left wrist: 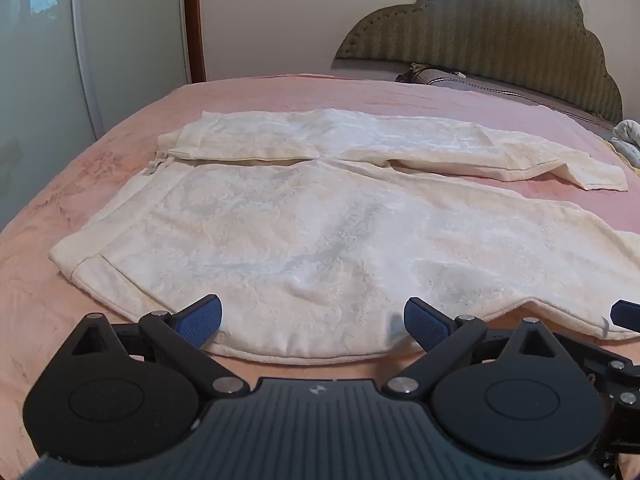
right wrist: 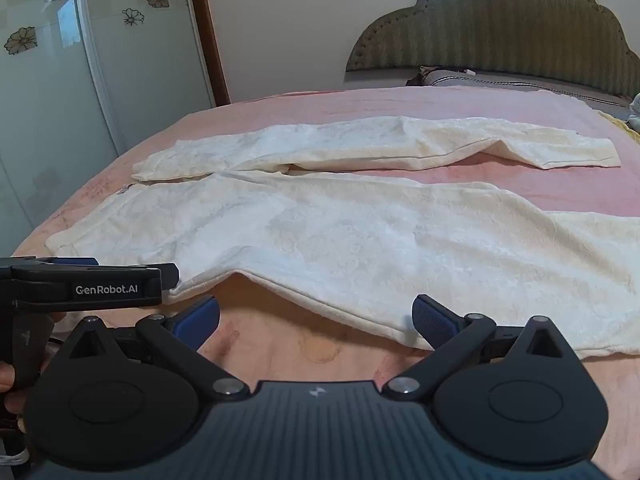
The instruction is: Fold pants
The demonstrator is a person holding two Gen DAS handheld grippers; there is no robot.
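Cream white pants [left wrist: 320, 232] lie spread flat on a pink bed [left wrist: 280, 92], waist to the left, legs running right. The far leg [left wrist: 440, 148] and near leg [left wrist: 480, 248] are apart. My left gripper [left wrist: 313, 318] is open, its blue pads at the near edge of the pants by the hip. My right gripper [right wrist: 316, 320] is open, just short of the near leg's edge [right wrist: 320, 296], over bare bedcover. The pants also show in the right wrist view [right wrist: 360, 232]. The left gripper shows from the side in the right wrist view [right wrist: 170, 274], at the pants' edge.
A padded green headboard [left wrist: 500, 40] stands at the far right with a pillow [left wrist: 460, 80] below it. Glass sliding doors [left wrist: 60, 60] with flower prints stand on the left. A brown door frame [left wrist: 194, 20] is behind the bed. A small cloth item [left wrist: 628, 136] lies at the right edge.
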